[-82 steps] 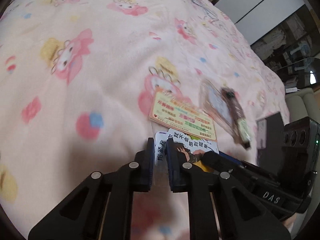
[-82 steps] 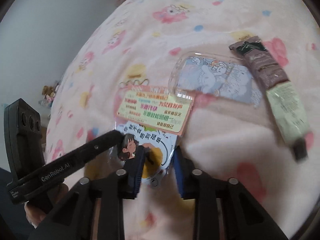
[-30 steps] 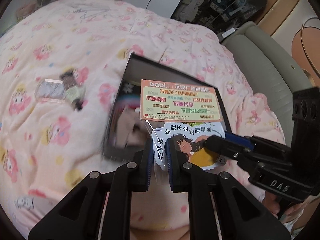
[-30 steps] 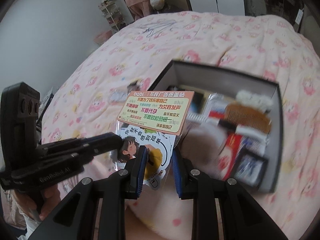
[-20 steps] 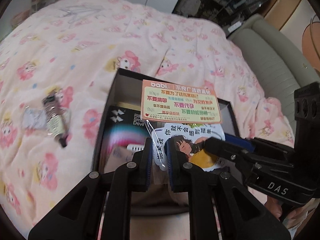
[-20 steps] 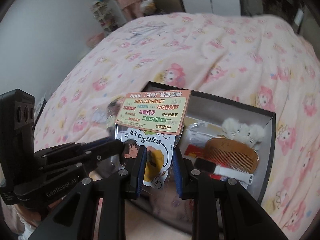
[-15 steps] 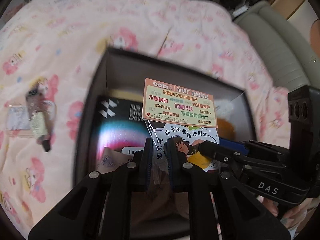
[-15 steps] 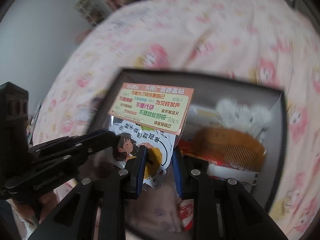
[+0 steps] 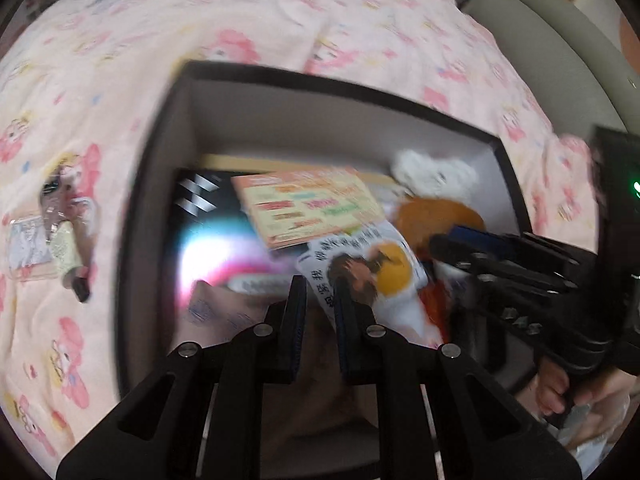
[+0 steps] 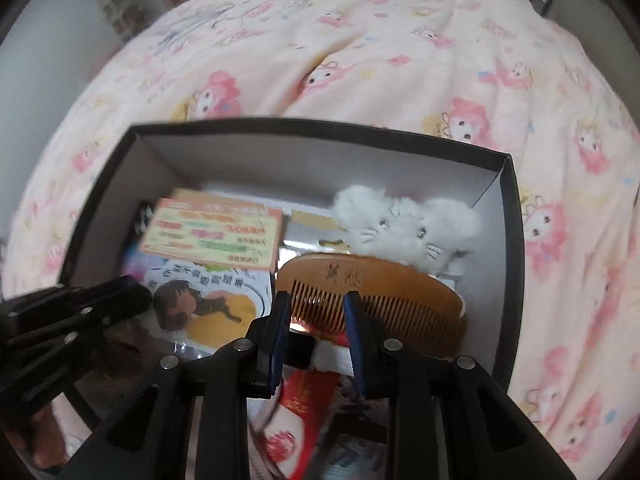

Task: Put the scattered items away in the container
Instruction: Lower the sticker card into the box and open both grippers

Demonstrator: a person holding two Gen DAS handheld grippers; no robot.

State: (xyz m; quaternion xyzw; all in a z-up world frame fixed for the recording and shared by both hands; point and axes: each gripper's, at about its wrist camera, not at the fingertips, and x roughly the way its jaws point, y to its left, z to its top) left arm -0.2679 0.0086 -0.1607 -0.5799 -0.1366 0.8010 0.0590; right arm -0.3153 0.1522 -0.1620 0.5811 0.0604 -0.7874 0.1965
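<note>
A black box [image 9: 160,168] with grey inside walls [image 10: 304,164] sits on the pink bedspread. The sticker pack [image 9: 320,216], an orange-yellow card above a clear bag with a cartoon girl print [image 10: 208,276], lies loose inside the box, blurred. My left gripper [image 9: 319,300] hovers over the box, jaws parted, nothing between them. My right gripper [image 10: 314,320] is open and empty above a wooden comb [image 10: 372,292]. Each gripper shows in the other's view, the right one [image 9: 500,256] and the left one [image 10: 80,308].
In the box lie a white fluffy cat toy [image 10: 404,224], a black holographic packet [image 9: 208,232] and a red packet [image 10: 304,400]. On the bedspread left of the box lie a clear phone case [image 9: 28,244] and a brown-green tube [image 9: 64,236]. A grey sofa [image 9: 552,48] stands beyond.
Both grippers carried the sticker pack from the bedspread over the box, then opened. The pack has dropped out of the jaws into the box.
</note>
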